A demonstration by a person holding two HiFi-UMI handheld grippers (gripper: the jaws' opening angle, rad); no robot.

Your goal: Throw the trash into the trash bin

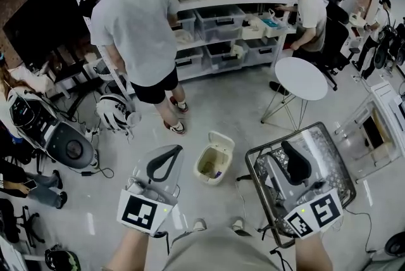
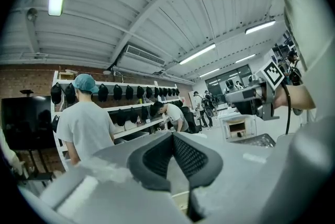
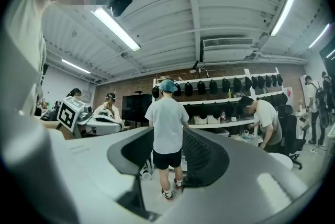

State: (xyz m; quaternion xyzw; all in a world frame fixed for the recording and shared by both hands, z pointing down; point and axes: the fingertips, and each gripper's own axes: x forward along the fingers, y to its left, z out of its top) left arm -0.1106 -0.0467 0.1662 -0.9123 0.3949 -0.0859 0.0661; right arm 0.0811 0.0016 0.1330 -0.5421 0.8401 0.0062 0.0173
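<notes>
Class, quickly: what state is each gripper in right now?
Left gripper: closed, tips together, holding nothing.
Right gripper: open, nothing between its jaws.

no legible text, label or number anywhere

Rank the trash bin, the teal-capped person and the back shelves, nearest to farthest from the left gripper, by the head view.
1. Trash bin, on the floor just right of the left gripper.
2. Teal-capped person, standing farther ahead.
3. Back shelves, against the far wall.
</notes>
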